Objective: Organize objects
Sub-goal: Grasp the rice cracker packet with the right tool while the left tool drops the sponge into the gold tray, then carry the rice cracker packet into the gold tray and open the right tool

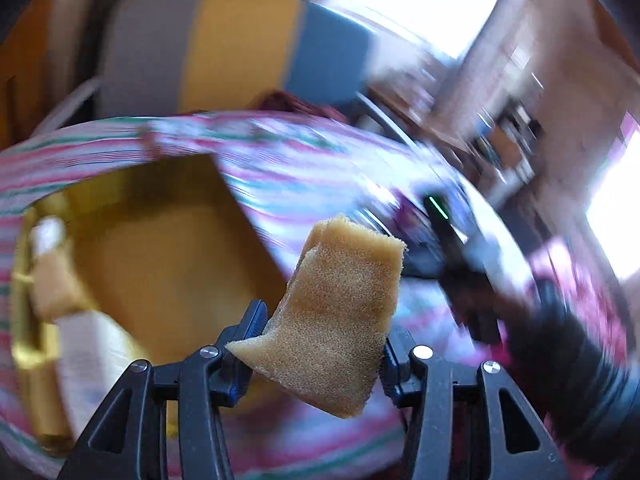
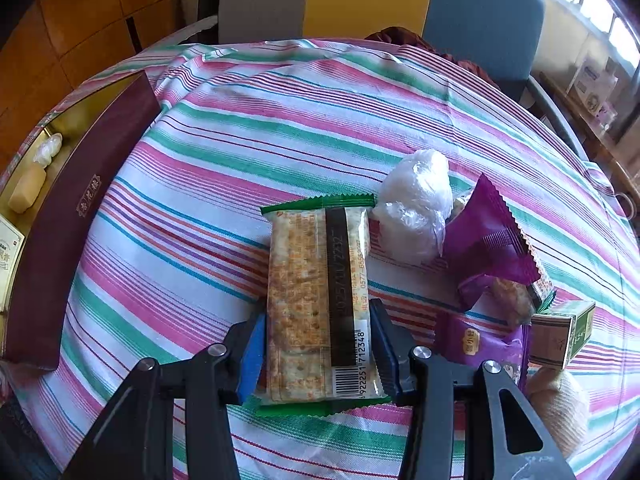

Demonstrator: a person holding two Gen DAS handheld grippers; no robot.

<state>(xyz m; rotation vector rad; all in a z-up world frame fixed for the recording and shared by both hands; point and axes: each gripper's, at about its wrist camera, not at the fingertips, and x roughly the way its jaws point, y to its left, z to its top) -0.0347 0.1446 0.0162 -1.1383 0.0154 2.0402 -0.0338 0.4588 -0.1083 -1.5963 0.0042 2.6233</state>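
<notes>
Sponge (image 1: 336, 320) clamped between left fingers (image 1: 256, 320); cracker packet (image 2: 316, 300) gripped between right fingers (image 2: 252, 344)

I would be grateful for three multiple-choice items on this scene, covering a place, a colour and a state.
1. Where is the long maroon box?
A. left edge of the striped tablecloth
B. on the blue chair
C. under the crackers

2. What colour are the sealed ends of the clear-fronted cracker packet?
A. red
B. green
C. black

3. What is the left gripper doing?
A. standing open, nothing between its fingers
B. gripping a box
C. gripping a tan porous sponge piece

Answers: 1 A, it lies along the cloth's left side; 2 B, both crimped ends are green; 3 C, the sponge sits pinched between its fingers.
</notes>
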